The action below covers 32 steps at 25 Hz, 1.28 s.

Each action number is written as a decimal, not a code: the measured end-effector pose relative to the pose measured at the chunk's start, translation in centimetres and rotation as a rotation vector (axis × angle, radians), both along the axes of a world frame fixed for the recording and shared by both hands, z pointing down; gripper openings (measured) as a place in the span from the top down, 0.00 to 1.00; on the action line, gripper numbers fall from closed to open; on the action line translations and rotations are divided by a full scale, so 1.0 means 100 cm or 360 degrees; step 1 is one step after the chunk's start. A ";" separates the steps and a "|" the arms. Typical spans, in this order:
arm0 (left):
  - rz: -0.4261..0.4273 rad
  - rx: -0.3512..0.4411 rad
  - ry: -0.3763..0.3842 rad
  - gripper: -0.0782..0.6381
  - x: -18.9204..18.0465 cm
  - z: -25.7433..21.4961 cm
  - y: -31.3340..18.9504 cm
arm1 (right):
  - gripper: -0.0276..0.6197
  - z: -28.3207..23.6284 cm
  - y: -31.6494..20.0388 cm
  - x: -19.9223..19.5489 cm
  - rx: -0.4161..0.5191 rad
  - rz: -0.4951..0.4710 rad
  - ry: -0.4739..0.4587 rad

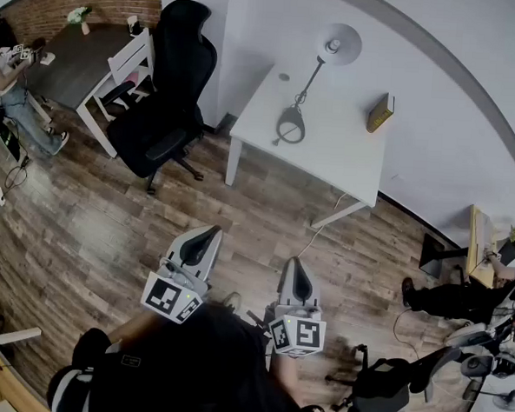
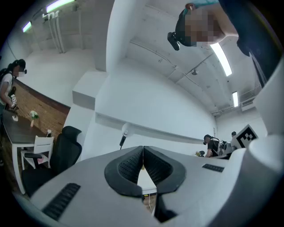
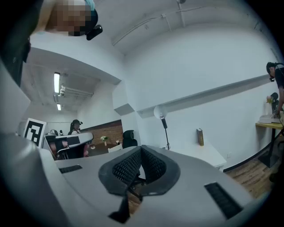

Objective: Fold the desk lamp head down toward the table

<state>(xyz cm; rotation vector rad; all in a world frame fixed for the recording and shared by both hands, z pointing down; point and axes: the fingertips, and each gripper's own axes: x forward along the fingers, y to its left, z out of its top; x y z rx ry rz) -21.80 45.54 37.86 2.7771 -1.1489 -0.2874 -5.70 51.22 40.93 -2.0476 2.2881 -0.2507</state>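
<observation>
A black office chair [image 1: 163,108] stands on wood-plank floor [image 1: 82,234] by a white wall [image 1: 459,48].

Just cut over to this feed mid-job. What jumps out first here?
The white table stands across the wood floor. The desk lamp is upright on it, head raised, and a book stands on end near the table's right edge. Close in, the left gripper and right gripper are both shut and empty, well short of the table. A black office chair sits to the table's left.
</observation>
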 end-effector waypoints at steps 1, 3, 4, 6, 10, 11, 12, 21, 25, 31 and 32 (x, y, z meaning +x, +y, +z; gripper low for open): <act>0.0001 0.0000 0.0001 0.85 0.001 0.000 -0.001 | 0.96 0.000 -0.001 0.002 -0.0003 0.0003 0.0002; 0.0002 0.0002 0.0004 0.85 0.004 0.000 -0.003 | 0.96 0.000 -0.003 0.004 -0.0003 0.0005 0.0003; 0.0003 0.0005 0.0005 0.85 0.004 0.000 -0.003 | 0.96 0.000 -0.003 0.004 -0.0001 0.0003 0.0003; 0.0005 0.0005 0.0004 0.85 0.005 0.001 -0.002 | 0.96 0.000 -0.002 0.004 0.0004 -0.0002 0.0003; 0.0004 -0.0002 0.0007 0.85 0.008 0.001 -0.003 | 0.96 -0.001 -0.004 0.006 0.0010 -0.0008 0.0000; 0.0003 -0.0001 0.0007 0.85 0.009 0.001 -0.003 | 0.96 -0.001 -0.004 0.006 0.0012 -0.0010 0.0000; 0.0002 0.0000 0.0005 0.85 0.010 0.000 -0.003 | 0.96 -0.001 -0.004 0.007 0.0013 -0.0012 -0.0001; -0.0021 -0.0003 -0.0002 0.85 0.027 -0.001 0.002 | 0.96 -0.002 -0.001 0.023 0.0021 -0.0036 -0.0016; -0.0036 -0.0010 -0.0008 0.85 0.040 0.001 0.010 | 0.96 -0.002 0.006 0.035 0.0032 -0.0053 -0.0019; -0.0061 -0.0023 -0.0020 0.85 0.068 0.002 0.022 | 0.95 0.003 0.017 0.061 0.0017 -0.0091 -0.0022; -0.0063 -0.0022 -0.0023 0.85 0.073 0.002 0.025 | 0.95 0.004 0.020 0.065 0.0013 -0.0098 -0.0024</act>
